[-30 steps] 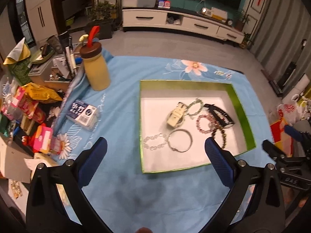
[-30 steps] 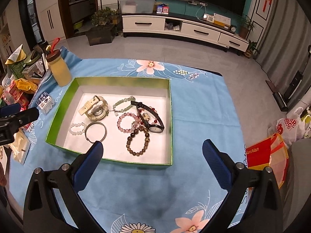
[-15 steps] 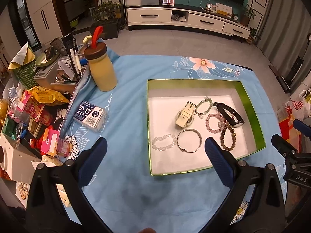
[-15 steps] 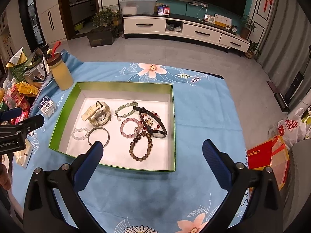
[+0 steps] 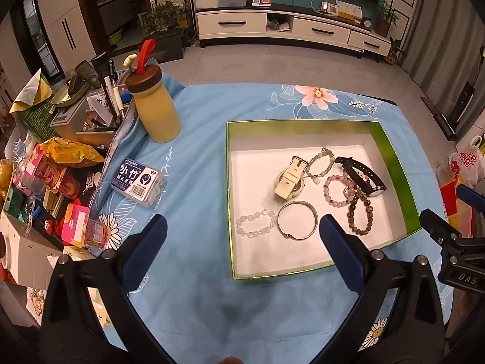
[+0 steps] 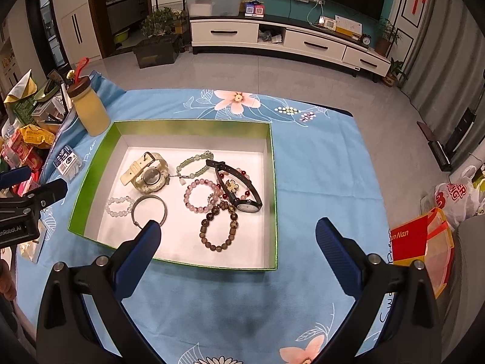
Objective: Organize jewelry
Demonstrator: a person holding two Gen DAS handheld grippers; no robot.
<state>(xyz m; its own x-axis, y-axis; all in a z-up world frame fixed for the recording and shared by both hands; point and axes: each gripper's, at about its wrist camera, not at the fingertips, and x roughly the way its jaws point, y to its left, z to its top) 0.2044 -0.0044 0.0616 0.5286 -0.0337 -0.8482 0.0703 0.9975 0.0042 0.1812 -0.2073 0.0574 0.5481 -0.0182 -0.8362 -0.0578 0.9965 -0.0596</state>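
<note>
A green-walled box point(image 5: 397, 163) point(image 6: 274, 182) with a white floor sits on the blue flowered cloth. In it lie a cream watch point(image 5: 289, 179) point(image 6: 148, 174), a black watch point(image 5: 362, 176) point(image 6: 239, 189), a silver bangle point(image 5: 297, 224) point(image 6: 149, 210), a clear bead bracelet point(image 5: 256, 223) point(image 6: 119, 206), a green bead bracelet point(image 5: 322, 161) point(image 6: 194, 163), a pink bead bracelet point(image 5: 336, 189) point(image 6: 200, 197) and a brown bead bracelet point(image 5: 360, 215) point(image 6: 219, 229). My left gripper point(image 5: 242, 236) is open and empty above the box's near left corner. My right gripper point(image 6: 238, 236) is open and empty above the box's near edge.
A yellow bottle point(image 5: 154, 112) with a brown lid stands at the cloth's far left. A small clear box with a blue label point(image 5: 138, 179) lies in front of it. Snack packs and clutter point(image 5: 51, 163) crowd the left edge. A red bag point(image 6: 418, 239) sits off the right edge.
Both grippers have pulled back and risen a little, so the box and cloth sit lower and smaller in view. The jaws stay open. The jewelry has not moved.
</note>
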